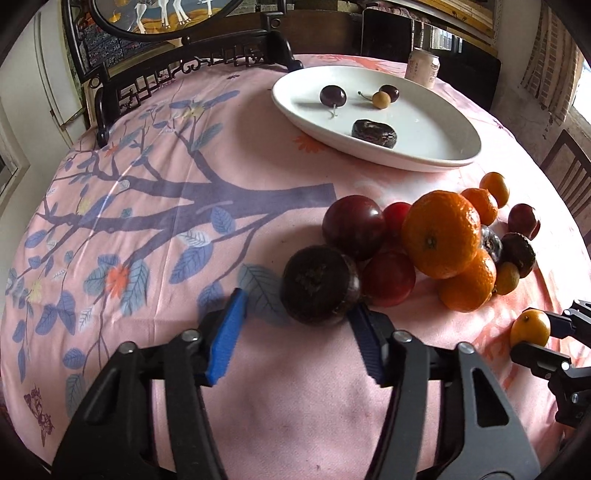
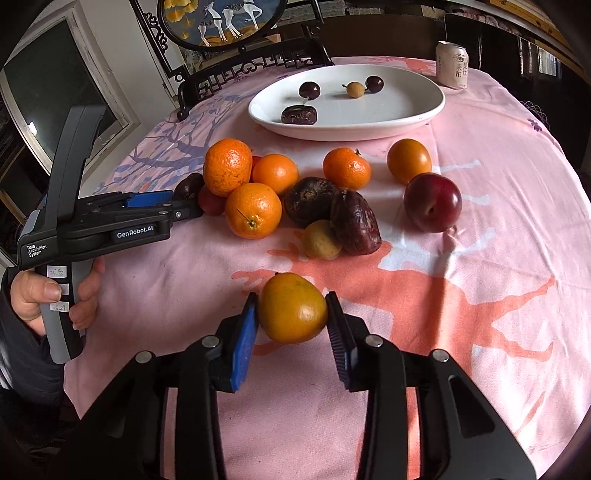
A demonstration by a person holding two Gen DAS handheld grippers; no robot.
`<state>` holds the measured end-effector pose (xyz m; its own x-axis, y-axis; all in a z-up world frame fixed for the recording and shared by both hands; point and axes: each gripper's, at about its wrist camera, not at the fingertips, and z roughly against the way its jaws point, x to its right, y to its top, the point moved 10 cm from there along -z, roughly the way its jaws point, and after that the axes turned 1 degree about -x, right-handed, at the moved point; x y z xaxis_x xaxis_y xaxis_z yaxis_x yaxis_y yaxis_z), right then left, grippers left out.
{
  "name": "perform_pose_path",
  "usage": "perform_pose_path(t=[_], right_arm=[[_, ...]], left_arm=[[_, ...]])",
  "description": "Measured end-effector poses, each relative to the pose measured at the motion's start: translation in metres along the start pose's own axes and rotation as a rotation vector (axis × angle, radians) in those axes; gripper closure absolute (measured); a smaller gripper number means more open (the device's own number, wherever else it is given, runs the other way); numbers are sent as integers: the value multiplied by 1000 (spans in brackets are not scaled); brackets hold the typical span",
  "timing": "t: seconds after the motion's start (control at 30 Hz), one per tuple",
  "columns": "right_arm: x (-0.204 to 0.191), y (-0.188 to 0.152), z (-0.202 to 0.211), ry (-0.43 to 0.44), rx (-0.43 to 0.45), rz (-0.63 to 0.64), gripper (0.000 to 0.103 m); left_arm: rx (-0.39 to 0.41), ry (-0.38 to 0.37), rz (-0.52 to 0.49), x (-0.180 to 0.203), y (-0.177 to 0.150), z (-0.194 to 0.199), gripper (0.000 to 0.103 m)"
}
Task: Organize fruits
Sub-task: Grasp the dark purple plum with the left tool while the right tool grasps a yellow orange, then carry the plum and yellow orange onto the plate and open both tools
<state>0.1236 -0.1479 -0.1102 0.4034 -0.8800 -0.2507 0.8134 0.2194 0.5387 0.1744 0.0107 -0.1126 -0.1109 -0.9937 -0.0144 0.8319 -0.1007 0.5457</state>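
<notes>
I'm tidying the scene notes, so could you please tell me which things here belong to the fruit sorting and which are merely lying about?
Part of the job:
- white plate
- yellow-orange fruit between the right gripper pads
- dark round fruit at the open left gripper
- loose oranges and plums

Lying about:
- drink can
- framed picture

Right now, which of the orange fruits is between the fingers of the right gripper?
The yellowish-orange fruit nearest the camera, alone on the cloth, sits in the right gripper. The other orange fruits, like the big mandarin, lie farther back in the pile.
</notes>
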Motion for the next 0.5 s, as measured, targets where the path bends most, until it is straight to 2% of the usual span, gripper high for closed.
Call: perform_pose_path(t=[0.03, 0.13, 0.3, 0.5], right_arm=[[1, 0, 0, -1, 1, 1, 65], [3, 1, 0, 2, 3, -1, 65], [5, 7, 6, 8, 20, 3, 65], [6, 30, 25, 30, 79, 13, 65]], left_arm=[[2, 1, -14, 3, 1, 1, 66], [3, 14, -23, 5, 1, 1, 67], [-12, -16, -8, 4, -2, 10, 67], [46, -72, 4, 3, 18, 40, 67]])
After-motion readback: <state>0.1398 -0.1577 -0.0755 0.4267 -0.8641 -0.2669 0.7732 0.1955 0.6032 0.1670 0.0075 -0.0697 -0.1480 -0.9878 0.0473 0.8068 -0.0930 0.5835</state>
